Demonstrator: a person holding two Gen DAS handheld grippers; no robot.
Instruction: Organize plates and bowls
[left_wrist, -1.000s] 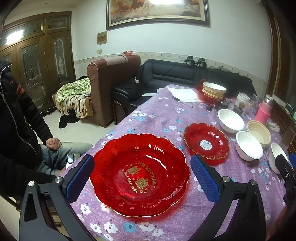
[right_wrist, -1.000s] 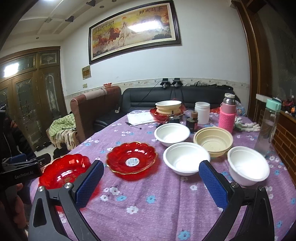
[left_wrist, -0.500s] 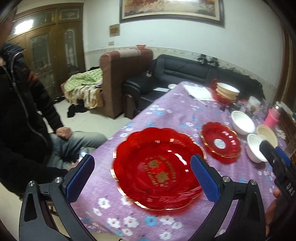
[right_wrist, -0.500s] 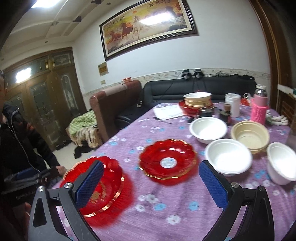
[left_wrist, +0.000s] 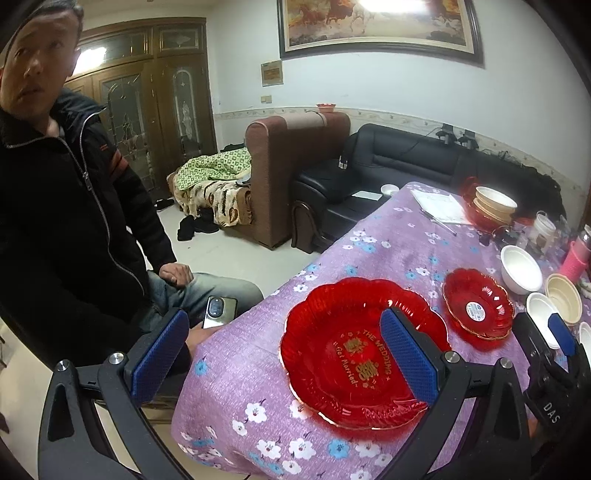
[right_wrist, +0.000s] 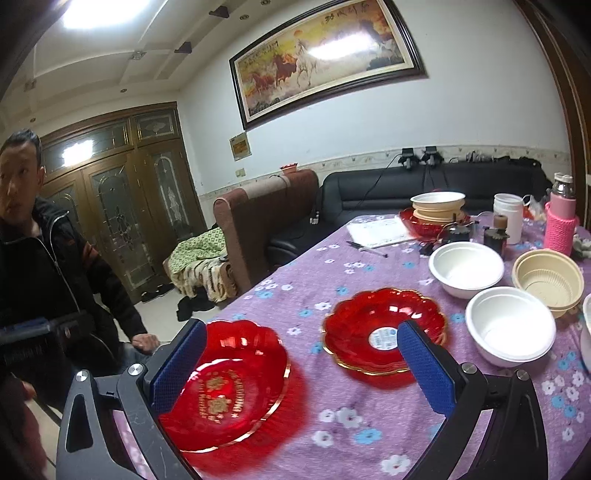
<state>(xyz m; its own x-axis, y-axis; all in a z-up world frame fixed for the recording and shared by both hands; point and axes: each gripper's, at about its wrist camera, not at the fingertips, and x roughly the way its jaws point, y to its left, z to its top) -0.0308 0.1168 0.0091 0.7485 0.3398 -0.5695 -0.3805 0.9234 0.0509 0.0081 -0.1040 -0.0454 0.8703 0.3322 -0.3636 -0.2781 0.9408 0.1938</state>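
A large red plate (left_wrist: 351, 350) with gold lettering lies near the table's left end; it also shows in the right wrist view (right_wrist: 229, 384). A smaller red plate (left_wrist: 478, 308) (right_wrist: 384, 332) lies to its right. White bowls (right_wrist: 465, 269) (right_wrist: 509, 332) and a cream bowl (right_wrist: 546, 280) sit beyond. My left gripper (left_wrist: 284, 358) is open and empty, above the table's left edge, its right finger over the large plate. My right gripper (right_wrist: 303, 365) is open and empty, above the gap between the two red plates.
A seated man in a black jacket (left_wrist: 66, 221) is close to the table's left end, with a phone (left_wrist: 218, 312) by his knee. A stack of bowls on a red plate (right_wrist: 436, 210), a white jar (right_wrist: 508, 223) and a pink bottle (right_wrist: 559, 225) stand at the far end.
Both grippers have swung to the left. The large red plate now sits right of centre in the left wrist view, and the man has come into view.
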